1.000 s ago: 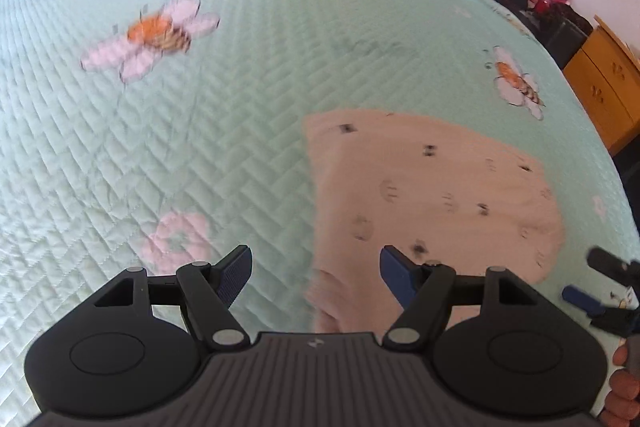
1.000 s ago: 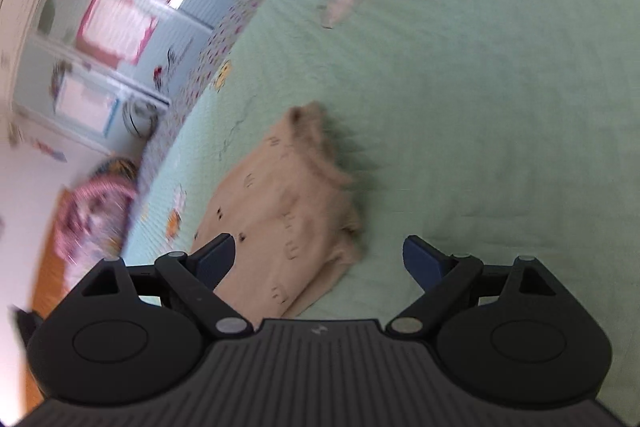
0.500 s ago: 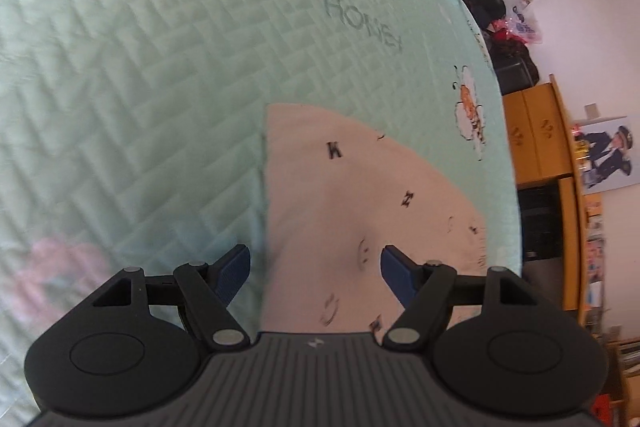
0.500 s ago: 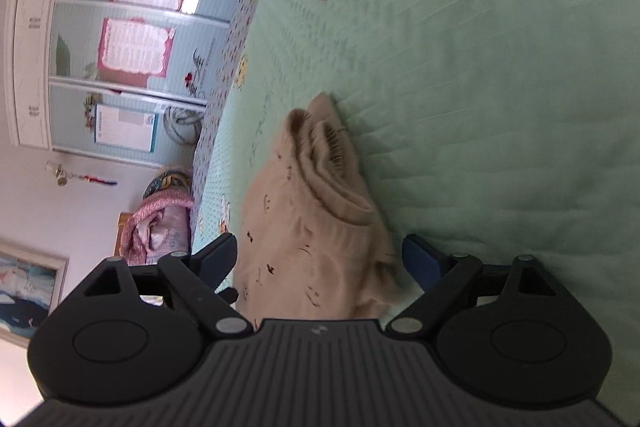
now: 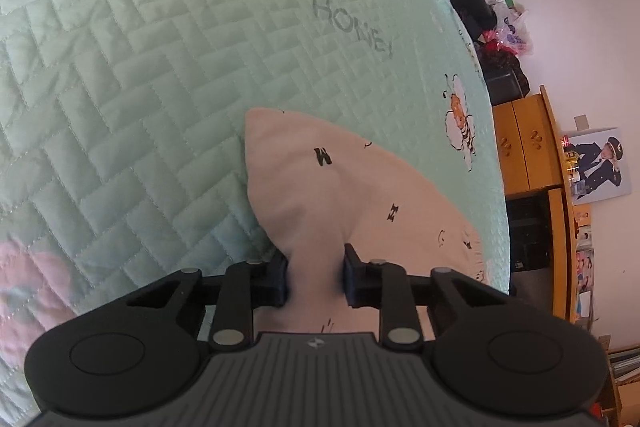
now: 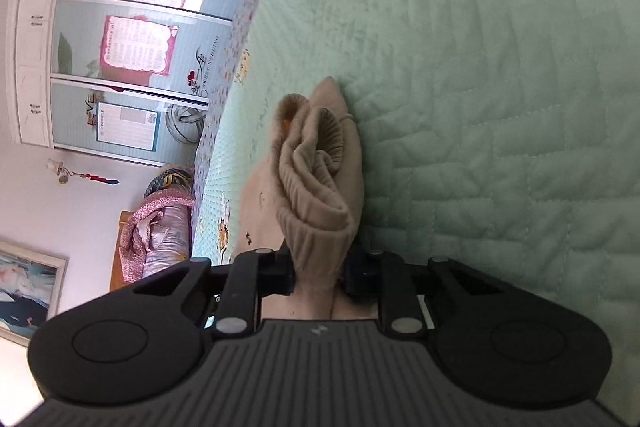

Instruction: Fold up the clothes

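Observation:
A beige garment [image 5: 332,183] with small dark printed letters lies on the mint-green quilted bedspread [image 5: 160,67]. My left gripper [image 5: 315,277] is closing, and its pads pinch a bunched fold of the cloth near one corner. In the right wrist view the same garment [image 6: 316,179] shows its ribbed waistband, crumpled and folded over. My right gripper [image 6: 319,273] is closing too, its pads pressing on the ribbed edge. The cloth nearest each camera is hidden behind the gripper bodies.
The bedspread [image 6: 500,107] carries bee and flower prints and the word HONEY [image 5: 352,29]. Past the bed's edge stand an orange wooden cabinet [image 5: 528,143], dark bags [image 5: 500,67] and a wardrobe with sliding doors [image 6: 132,47]. A pink bundle [image 6: 156,235] lies beyond the bed.
Both grippers came down onto the garment and went from wide open to pinching the cloth. The left one rolled and now holds a corner fold; the right one holds the ribbed waistband.

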{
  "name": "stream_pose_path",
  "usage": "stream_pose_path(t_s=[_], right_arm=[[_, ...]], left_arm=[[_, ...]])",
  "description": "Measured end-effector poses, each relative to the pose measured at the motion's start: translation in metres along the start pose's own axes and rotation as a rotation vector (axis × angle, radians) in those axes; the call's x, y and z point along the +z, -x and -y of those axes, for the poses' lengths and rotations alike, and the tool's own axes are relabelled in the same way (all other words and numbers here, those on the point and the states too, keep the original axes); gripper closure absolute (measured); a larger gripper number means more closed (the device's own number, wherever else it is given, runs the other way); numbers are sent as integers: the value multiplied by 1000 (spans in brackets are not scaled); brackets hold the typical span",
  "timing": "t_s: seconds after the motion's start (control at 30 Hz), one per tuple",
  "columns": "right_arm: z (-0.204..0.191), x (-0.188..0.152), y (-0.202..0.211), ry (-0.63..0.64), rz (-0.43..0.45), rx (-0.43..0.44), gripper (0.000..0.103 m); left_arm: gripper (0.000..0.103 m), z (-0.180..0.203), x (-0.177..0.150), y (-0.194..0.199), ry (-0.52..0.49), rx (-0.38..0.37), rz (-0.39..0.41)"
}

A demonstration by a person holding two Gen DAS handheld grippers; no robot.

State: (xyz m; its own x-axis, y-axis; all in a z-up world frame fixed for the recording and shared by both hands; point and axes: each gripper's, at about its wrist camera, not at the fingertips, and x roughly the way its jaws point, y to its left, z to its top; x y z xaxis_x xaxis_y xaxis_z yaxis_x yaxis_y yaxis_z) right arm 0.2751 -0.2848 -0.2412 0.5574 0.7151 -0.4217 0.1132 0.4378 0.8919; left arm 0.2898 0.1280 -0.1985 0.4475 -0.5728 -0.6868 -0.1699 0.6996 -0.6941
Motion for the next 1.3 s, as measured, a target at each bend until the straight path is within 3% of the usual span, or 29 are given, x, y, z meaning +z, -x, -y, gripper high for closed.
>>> stream_pose_path(t_s=[0.27, 0.57, 0.8, 0.93, 1.03, 1.1, 1.13, 1.23, 1.3], right_arm=[[-17, 1, 54, 25, 94, 41, 82], [-17, 20, 212, 35, 311, 67, 82], [12, 41, 317, 38, 459, 47, 82], [60, 51, 331, -18, 487, 11, 82], [107, 57, 322, -87, 483, -50, 77], [139, 60, 306, -142, 458, -183, 66], [151, 59, 299, -143, 444, -273, 66], [151, 40, 303, -77, 499, -313, 64], [131, 28, 315, 23, 557, -410, 57]], left_arm=[[80, 67, -12, 20, -110, -78, -4], [80, 196, -51, -6, -243, -186, -81], [80, 278, -91, -71, -319, -231, -164], [77, 297, -114, -124, -383, -184, -214], [72, 290, -132, -176, -460, 0, -221], [67, 282, -147, -201, -562, 164, -208], [60, 278, -153, -205, -603, 190, -192], [56, 279, -161, -185, -679, 192, -106], [55, 286, -164, -163, -746, 200, -24]])
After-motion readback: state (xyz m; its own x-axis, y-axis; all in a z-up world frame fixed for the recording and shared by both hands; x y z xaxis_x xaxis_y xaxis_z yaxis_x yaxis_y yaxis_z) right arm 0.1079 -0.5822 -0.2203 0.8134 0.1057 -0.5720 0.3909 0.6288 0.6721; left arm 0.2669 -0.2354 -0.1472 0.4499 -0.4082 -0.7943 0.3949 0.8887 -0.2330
